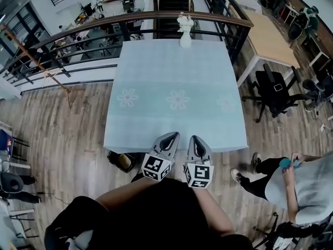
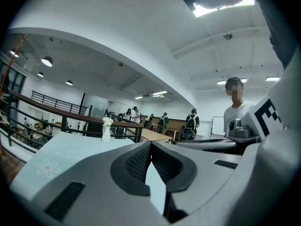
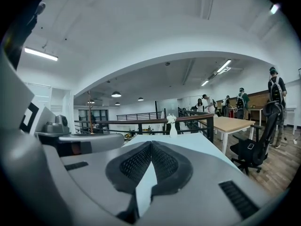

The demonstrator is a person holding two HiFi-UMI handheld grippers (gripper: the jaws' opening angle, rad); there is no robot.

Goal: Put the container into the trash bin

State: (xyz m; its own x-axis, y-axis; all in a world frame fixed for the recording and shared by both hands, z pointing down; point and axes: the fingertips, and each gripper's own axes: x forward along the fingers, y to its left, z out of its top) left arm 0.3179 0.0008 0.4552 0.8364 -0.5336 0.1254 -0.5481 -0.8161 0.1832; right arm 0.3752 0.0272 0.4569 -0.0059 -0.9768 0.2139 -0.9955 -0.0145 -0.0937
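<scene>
The left gripper (image 1: 169, 138) and the right gripper (image 1: 196, 139) are both closed and empty, side by side at the near edge of the table (image 1: 156, 72). The trash bin (image 1: 115, 159) stands on the floor under the table's near-left corner. A tan thing (image 1: 125, 162) shows inside it, possibly the container, though I cannot tell for sure.

No words, brands, numbers or signs are showing clearly enough to read. The marker cubes (image 1: 156, 166) on the left gripper (image 1: 171, 137) and right gripper (image 1: 196, 139) are showing only black-and-white square code patterns, no letters. The tablecloth (image 1: 177, 72) is showing faint flower prints, no text.
</scene>
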